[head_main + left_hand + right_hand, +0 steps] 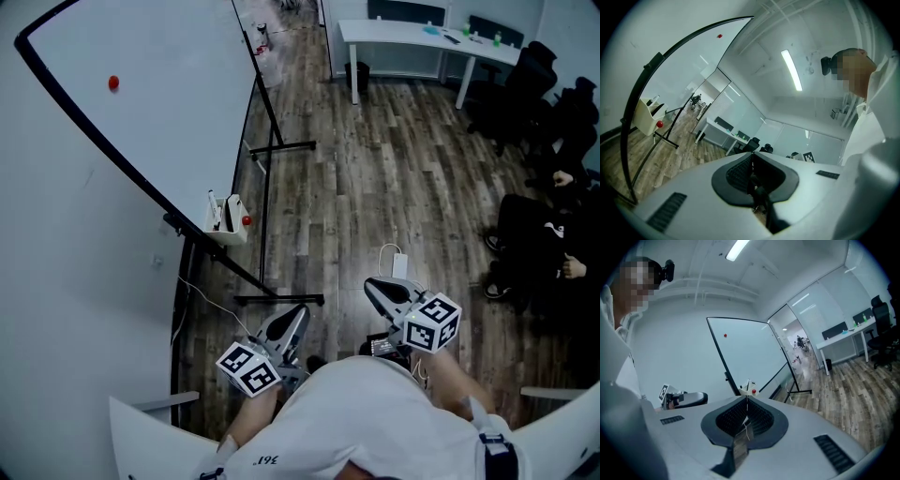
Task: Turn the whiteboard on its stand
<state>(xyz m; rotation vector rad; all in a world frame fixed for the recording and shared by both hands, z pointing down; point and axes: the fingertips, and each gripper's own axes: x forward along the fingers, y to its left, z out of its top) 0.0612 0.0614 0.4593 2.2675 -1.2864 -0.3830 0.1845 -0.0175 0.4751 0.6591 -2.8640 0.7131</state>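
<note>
Whiteboard ahead-left on black stand, close to white wall. Red magnet on face, tray at lower edge. Floor grey-brown wood plank. White desk and dark chairs at far side. Left gripper and right gripper: jaws closed, nothing held, well apart from board.

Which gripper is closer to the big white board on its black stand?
Left. The left gripper is beside the big white board; the right gripper is farther right.
</note>
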